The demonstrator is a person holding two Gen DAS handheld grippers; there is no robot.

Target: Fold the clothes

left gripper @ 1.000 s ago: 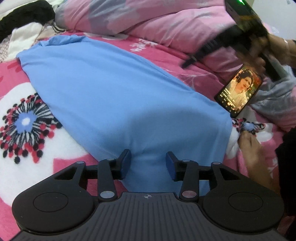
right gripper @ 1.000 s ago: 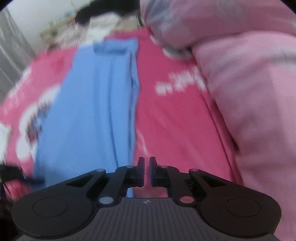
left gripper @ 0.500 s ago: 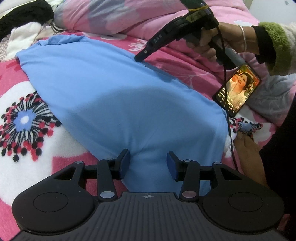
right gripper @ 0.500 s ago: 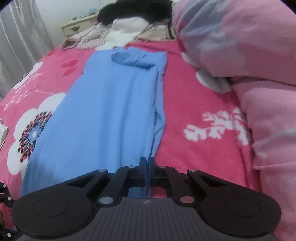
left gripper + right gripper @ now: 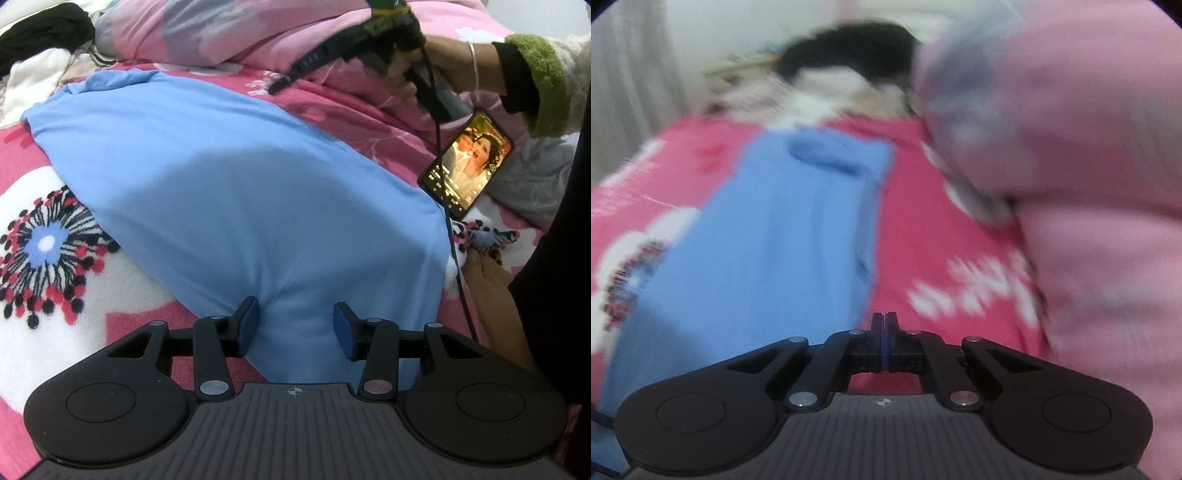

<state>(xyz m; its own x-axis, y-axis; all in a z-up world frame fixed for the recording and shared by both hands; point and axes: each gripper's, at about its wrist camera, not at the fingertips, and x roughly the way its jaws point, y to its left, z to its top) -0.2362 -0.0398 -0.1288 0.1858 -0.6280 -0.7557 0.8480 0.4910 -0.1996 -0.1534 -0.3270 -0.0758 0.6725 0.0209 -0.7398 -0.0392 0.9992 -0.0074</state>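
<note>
— Left wrist view: what are you doing?

— My left gripper (image 5: 295, 328) stands half spread over the near end of the blue garment (image 5: 236, 199). The cloth humps between my pads, unpinched, ready for a fold. It lies lengthwise along the pink bed cover (image 5: 44, 317).

— Right wrist view?

— My right gripper (image 5: 884, 325) is pressed together on nothing, just off the garment's right edge, probably to smooth or reach.
</note>
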